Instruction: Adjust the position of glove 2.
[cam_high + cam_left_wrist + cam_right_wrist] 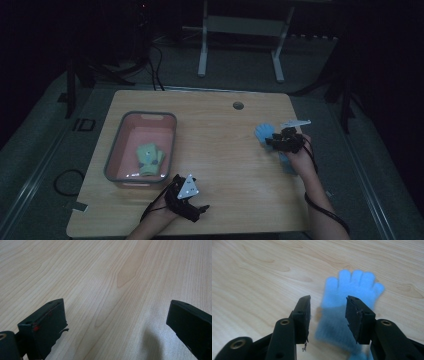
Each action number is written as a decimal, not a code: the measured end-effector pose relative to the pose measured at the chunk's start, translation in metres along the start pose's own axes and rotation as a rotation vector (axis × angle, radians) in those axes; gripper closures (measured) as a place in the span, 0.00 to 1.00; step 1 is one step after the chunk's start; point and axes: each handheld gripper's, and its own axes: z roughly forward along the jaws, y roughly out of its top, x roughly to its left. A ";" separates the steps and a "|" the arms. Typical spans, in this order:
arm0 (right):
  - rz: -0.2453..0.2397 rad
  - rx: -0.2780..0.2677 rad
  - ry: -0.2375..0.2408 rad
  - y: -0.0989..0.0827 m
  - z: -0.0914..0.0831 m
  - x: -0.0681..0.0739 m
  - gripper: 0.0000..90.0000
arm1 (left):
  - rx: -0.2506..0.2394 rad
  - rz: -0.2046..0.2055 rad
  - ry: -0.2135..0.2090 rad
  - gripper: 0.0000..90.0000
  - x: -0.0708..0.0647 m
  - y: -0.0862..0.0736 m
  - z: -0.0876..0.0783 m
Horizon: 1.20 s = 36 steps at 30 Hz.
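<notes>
A fluffy blue glove (pixel 264 133) lies flat on the wooden table (pixel 225 170) at the right, fingers pointing away from the person. My right gripper (pixel 274 142) hovers just over it. In the right gripper view the glove (pixel 354 287) looks blurred, and the gripper (pixel 328 298) has its jaws partly apart over the glove's cuff and palm, not pressing it. My left gripper (pixel 192 200) rests near the table's front edge. In its own view the left gripper (pixel 116 305) stands wide open over bare wood.
A pink tub with a grey rim (pixel 170 150) stands at the table's left, with a green glove (pixel 150 159) lying inside. A round cable hole (pixel 238 105) sits near the far edge. A white frame's legs (pixel 202 60) stand on the floor behind.
</notes>
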 end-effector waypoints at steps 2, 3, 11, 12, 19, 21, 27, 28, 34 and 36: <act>0.006 0.011 -0.004 0.002 0.005 -0.004 0.60 | -0.005 -0.007 -0.004 0.03 0.000 0.000 0.000; 0.006 0.011 -0.004 0.002 0.005 -0.004 0.60 | -0.005 -0.007 -0.004 0.03 0.000 0.000 0.000; -0.004 0.049 -0.046 0.007 0.022 -0.017 0.62 | -0.004 -0.005 -0.018 0.03 -0.001 0.000 0.000; -0.008 0.049 -0.053 0.007 0.023 -0.018 0.62 | -0.003 -0.005 -0.018 0.03 0.000 0.000 0.000; 0.034 0.082 -0.066 0.003 0.036 -0.029 0.68 | -0.002 -0.003 -0.025 0.03 -0.001 -0.001 0.000; 0.036 0.084 -0.058 0.000 0.039 -0.031 0.67 | -0.004 -0.005 -0.029 0.03 -0.001 -0.001 0.000; 0.015 0.092 -0.052 -0.002 0.043 -0.029 0.71 | -0.004 -0.010 -0.031 0.03 0.000 -0.002 0.000; 0.007 0.096 -0.050 -0.002 0.043 -0.028 0.77 | -0.005 -0.010 -0.028 0.03 0.000 -0.002 0.001; 0.010 0.107 -0.078 0.000 0.045 -0.019 0.91 | -0.002 -0.006 -0.026 0.03 -0.001 -0.002 0.001; 0.048 0.096 -0.073 -0.001 0.045 -0.019 0.93 | -0.003 -0.004 -0.024 0.03 -0.001 -0.002 0.001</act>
